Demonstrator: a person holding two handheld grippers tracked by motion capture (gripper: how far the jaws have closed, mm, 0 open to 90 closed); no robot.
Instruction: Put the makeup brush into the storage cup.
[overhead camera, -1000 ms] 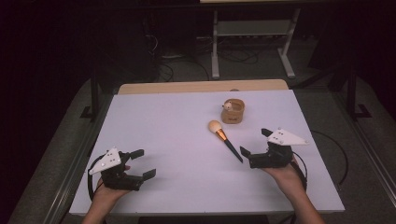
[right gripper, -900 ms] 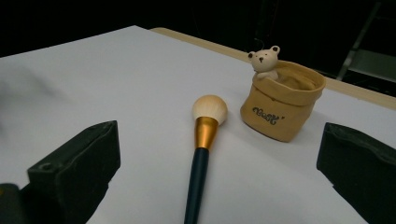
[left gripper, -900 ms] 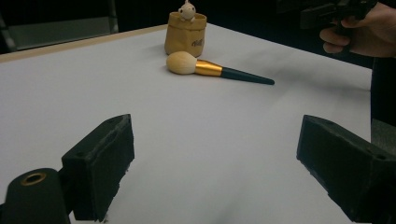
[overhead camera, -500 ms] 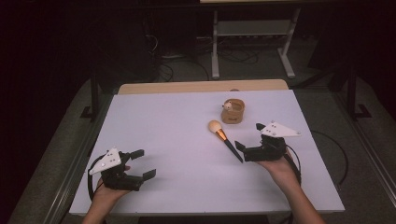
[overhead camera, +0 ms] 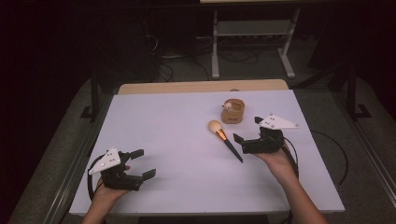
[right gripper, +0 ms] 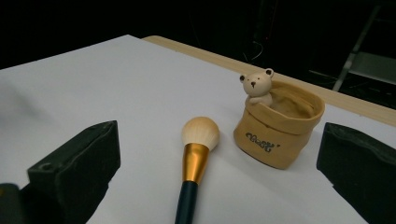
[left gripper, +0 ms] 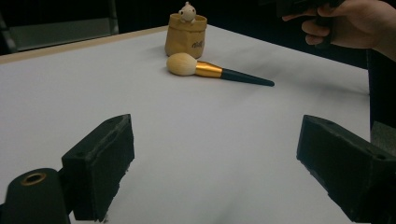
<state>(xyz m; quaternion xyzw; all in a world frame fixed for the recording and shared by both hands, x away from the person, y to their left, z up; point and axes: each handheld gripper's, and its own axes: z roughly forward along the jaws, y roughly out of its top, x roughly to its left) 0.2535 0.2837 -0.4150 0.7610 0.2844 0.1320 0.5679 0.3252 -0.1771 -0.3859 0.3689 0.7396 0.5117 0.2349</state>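
We see the right tool (overhead camera: 246, 133) hovering with jaws wide apart just beside the dark handle of the makeup brush (overhead camera: 225, 140), which lies flat on the white desk (overhead camera: 177, 126) near the little bear pot (overhead camera: 233, 111); the left tool (overhead camera: 141, 164), jaws apart too, rests well away at the near-left corner

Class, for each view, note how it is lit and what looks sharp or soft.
High view: table brightly lit, surroundings nearly black, picture rather soft. Left gripper view: brush and pot fairly sharp, near jaws soft, faint shadow beside the brush. Right gripper view: pot and brush crisp, jaws dark and blurred at the edges, background black.
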